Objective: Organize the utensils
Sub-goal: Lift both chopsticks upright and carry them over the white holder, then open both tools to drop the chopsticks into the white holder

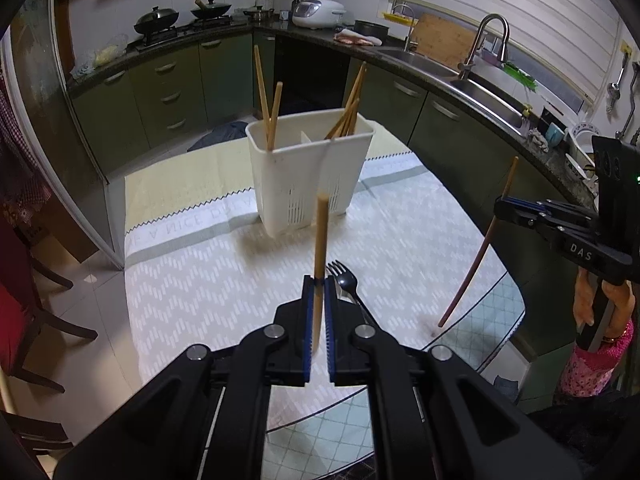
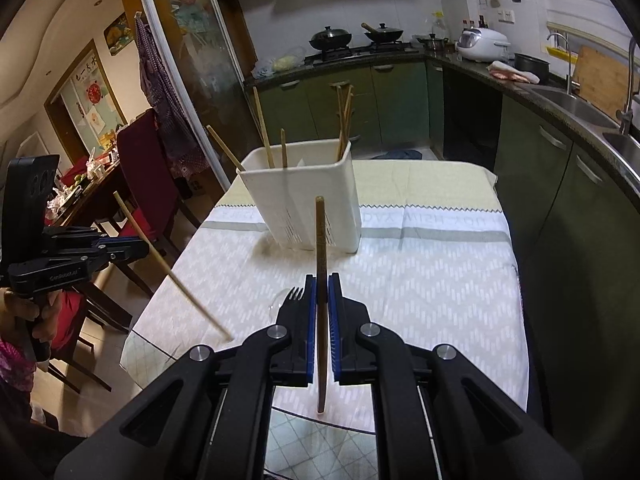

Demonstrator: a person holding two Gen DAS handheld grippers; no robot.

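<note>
Kitchen cupboards, a stove with pans and a sink run around the room, and a table with a pale patterned cloth (image 1: 420, 240) sits in the middle.

Up close, the left gripper (image 1: 319, 280) is squeezed tight on a light chopstick (image 1: 320, 248). The stick stands almost straight up between the blue pads. From the right wrist camera the same gripper (image 2: 138, 246) shows off to the side, and its chopstick (image 2: 172, 268) slants down toward the table edge.

The right gripper (image 2: 319, 278) is squeezed tight on a darker chopstick (image 2: 320, 240), which also stands nearly straight up. From the left wrist camera this gripper (image 1: 500, 206) is at the right, and its brown chopstick (image 1: 480, 244) leans with its low end above the cloth. A hand (image 1: 608, 300) holds the gripper's handle.

Just past the grippers, a black fork (image 1: 344, 280) lies flat on the cloth, with its prongs pointing toward the far side of the table. It also peeks out beside the right gripper's finger (image 2: 294, 294).

Farther back, a white holder (image 1: 308, 176) stands on the cloth, well apart from both grippers. It has a wall down the middle. Some chopsticks (image 1: 266, 100) lean in its left part and more chopsticks (image 1: 352, 108) lean in its right part.

A red chair (image 2: 144, 176) stands beside the table.
</note>
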